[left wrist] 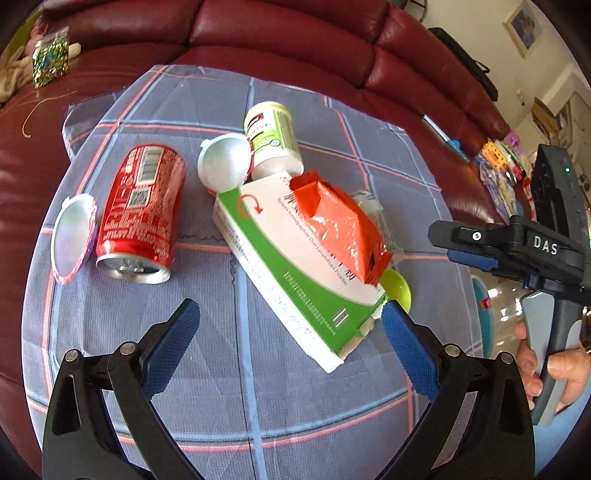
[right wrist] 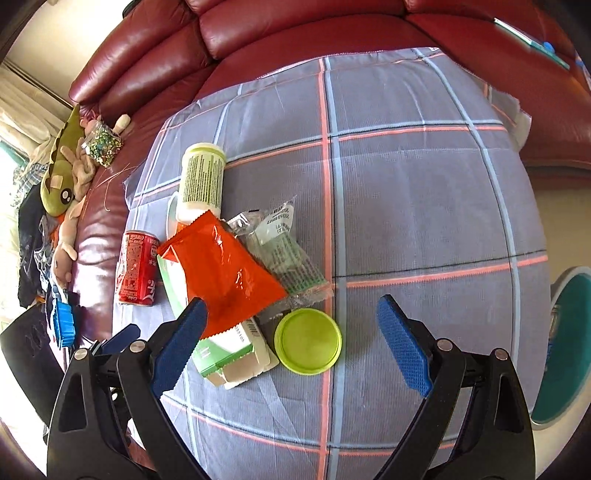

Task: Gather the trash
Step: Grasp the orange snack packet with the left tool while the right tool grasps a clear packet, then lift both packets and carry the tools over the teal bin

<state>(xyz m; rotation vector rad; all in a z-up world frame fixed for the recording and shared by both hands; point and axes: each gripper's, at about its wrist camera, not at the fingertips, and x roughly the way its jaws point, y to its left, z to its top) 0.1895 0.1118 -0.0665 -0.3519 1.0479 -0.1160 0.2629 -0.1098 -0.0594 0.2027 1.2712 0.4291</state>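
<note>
Trash lies on a plaid cloth [left wrist: 258, 387]: a red can [left wrist: 142, 210] on its side, a green-and-white box [left wrist: 295, 266], an orange wrapper [left wrist: 340, 225] on top of the box, a green-labelled bottle [left wrist: 273, 138] and a lime lid [left wrist: 397, 291]. My left gripper [left wrist: 290, 310] is open above the cloth, with the box's near end between its fingers and untouched. My right gripper [right wrist: 291, 304] is open too, hanging over the lime lid [right wrist: 308, 341] beside the orange wrapper [right wrist: 225, 269] and a clear wrapper [right wrist: 288, 254]. Neither holds anything.
The cloth covers a red leather sofa [right wrist: 258, 33]. Two white foil-lined cups [left wrist: 74, 236] [left wrist: 221, 162] lie by the can. Plush toys [right wrist: 61, 173] and a glitter bag [right wrist: 101, 146] sit to the left. A teal round container [right wrist: 569, 350] stands beyond the cloth's right edge. A hand [left wrist: 546, 369] holds the right gripper's handle.
</note>
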